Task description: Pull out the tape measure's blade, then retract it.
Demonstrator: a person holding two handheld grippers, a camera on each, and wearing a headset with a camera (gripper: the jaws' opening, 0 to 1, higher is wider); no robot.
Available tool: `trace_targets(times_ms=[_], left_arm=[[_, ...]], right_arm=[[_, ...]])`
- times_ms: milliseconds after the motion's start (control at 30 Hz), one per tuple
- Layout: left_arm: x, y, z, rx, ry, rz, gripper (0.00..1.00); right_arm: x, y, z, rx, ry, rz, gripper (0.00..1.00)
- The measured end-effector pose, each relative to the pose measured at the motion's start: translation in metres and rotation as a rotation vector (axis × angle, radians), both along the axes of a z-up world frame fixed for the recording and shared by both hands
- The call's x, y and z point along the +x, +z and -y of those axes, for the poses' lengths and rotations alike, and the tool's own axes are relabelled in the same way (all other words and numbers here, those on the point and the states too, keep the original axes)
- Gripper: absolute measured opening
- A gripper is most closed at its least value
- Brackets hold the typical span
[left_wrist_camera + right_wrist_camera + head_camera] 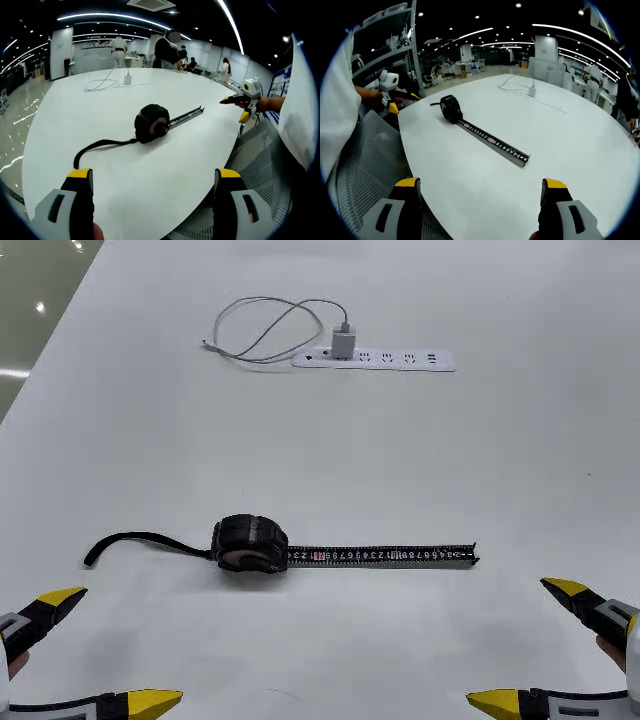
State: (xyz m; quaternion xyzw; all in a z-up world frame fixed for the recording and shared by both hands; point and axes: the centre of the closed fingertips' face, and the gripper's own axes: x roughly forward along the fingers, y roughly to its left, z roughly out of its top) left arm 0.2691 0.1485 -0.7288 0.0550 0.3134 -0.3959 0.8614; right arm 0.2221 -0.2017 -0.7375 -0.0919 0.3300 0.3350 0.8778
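Note:
A black tape measure (249, 544) lies on the white table (330, 450), its blade (382, 556) pulled out to the right and lying flat, a black wrist strap (135, 540) trailing left. In the left gripper view the case (151, 123) sits ahead of my open left gripper (151, 185), well apart from it. My left gripper (105, 650) is at the bottom left of the head view, holding nothing. My right gripper (540, 645) is at the bottom right, open too. In the right gripper view the blade's end hook (524, 159) lies ahead of the open right gripper (477, 192).
A white power strip (380, 359) with a plugged-in charger (343, 342) and a coiled white cable (262, 330) lies at the far side of the table. People stand at benches in the background (170, 47). The table's near edge is under both grippers.

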Motion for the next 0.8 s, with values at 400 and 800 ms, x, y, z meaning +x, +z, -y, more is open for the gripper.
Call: trace_targets(times_ms=[400, 800], left_arm=[[0.0024, 0.0013, 0.0009, 0.003, -0.003, 0.006, 0.99], [0.0024, 0.0031, 0.0007, -0.001, -0.001, 0.003, 0.99]], right_arm=[[0.0011, 0.0010, 0.0016, -0.008, 0.005, 0.004, 0.99], [0.0019, 0.0008, 0.0019, -0.009, 0.009, 0.004, 0.99]])
